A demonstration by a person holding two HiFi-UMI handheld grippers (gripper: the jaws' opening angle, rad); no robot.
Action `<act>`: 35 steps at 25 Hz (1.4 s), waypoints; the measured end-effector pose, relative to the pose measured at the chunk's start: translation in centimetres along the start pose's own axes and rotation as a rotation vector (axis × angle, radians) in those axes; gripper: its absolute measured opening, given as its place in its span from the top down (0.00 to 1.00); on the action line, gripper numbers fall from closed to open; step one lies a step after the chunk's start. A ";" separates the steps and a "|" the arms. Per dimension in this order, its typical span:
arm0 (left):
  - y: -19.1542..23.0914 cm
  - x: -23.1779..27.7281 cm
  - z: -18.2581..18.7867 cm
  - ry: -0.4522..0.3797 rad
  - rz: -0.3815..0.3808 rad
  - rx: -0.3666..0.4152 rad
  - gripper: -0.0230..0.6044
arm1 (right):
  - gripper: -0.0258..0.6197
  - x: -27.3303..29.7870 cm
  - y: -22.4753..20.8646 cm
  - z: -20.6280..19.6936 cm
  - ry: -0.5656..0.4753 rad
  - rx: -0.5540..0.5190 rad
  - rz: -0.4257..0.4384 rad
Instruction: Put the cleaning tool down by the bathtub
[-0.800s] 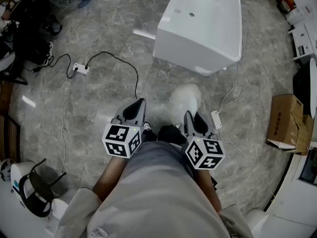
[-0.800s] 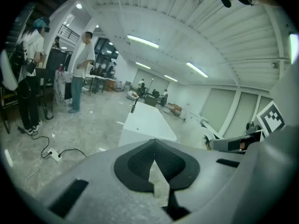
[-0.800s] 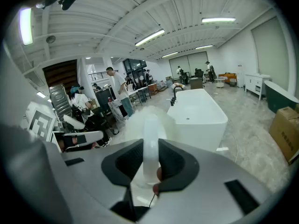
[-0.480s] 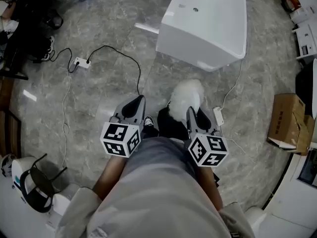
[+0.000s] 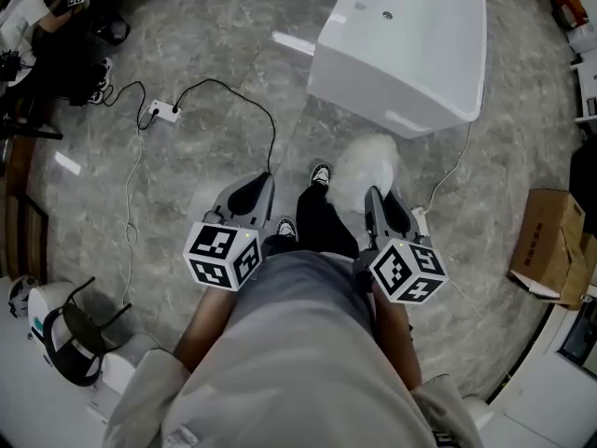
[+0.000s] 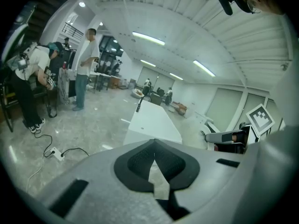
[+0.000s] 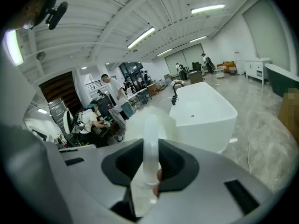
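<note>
- The right gripper (image 7: 150,141) is clamped on the cleaning tool (image 7: 150,125). Its dark pads press on both sides of the translucent white handle, which rises straight up between them.
- In the head view the right gripper (image 5: 378,200) points forward and down. The tool's fluffy white head (image 5: 367,161) sticks out past its tips, above the floor.
- The left gripper (image 6: 154,158) has its jaws brought together at the tips with nothing between them. Only floor shows through the narrow wedge lower down.
- In the head view the left gripper (image 5: 254,192) is level with the right one, with the person's legs between them.
- A shoe (image 5: 320,174) is stepped forward just beside the fluffy head.
- The white bathtub (image 5: 410,45) stands ahead on the grey marble floor (image 5: 205,166). Its near end is close to the tool's head but apart from it.
- A black faucet (image 7: 175,88) stands at the tub's far end.
- A white power strip (image 5: 166,111) with a black cable (image 5: 244,101) lies on the floor to the left.
- A cardboard box (image 5: 550,241) sits at the right.
</note>
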State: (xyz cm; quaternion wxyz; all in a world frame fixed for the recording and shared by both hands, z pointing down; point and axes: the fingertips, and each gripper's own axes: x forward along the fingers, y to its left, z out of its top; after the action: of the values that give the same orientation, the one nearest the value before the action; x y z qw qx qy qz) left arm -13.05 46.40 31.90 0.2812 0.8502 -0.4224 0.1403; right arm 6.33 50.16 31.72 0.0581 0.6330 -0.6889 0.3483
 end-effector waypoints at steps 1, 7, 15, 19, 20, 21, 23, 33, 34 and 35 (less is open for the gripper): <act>0.2 0.7 0.6 -0.002 0.001 -0.002 0.96 | 0.83 0.8 -0.4 0.5 0.004 0.006 0.001; 1.1 5.7 4.3 0.010 0.005 -0.005 0.96 | 0.83 5.7 -2.8 4.1 0.038 0.032 0.017; 1.1 12.2 9.5 -0.011 -0.002 -0.013 0.96 | 0.83 11.7 -6.0 9.4 0.044 0.066 0.046; 0.5 15.2 11.7 -0.019 0.000 0.009 0.96 | 0.83 13.8 -8.0 12.3 0.023 0.079 0.056; 0.4 15.9 12.2 -0.023 0.002 0.015 0.96 | 0.83 14.4 -8.6 12.9 0.017 0.081 0.060; 0.4 16.6 12.7 -0.028 0.005 0.020 0.96 | 0.83 14.9 -9.1 13.4 0.012 0.083 0.065; 0.2 17.9 13.5 -0.037 0.014 0.027 0.96 | 0.83 15.9 -10.1 14.5 0.003 0.089 0.075; -0.6 20.6 15.2 -0.056 0.063 0.035 0.96 | 0.83 18.4 -12.7 17.7 -0.032 0.125 0.124; -0.6 20.8 15.1 -0.050 0.061 0.029 0.96 | 0.83 18.5 -12.9 17.8 -0.033 0.129 0.125; -0.7 20.9 15.1 -0.046 0.058 0.022 0.96 | 0.83 18.5 -13.1 17.9 -0.034 0.133 0.125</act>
State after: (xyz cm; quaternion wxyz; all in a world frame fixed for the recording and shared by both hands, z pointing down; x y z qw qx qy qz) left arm 0.15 24.37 29.53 0.2579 0.8437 -0.4517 0.1331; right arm 21.16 25.43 33.23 -0.0173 0.5970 -0.7033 0.3855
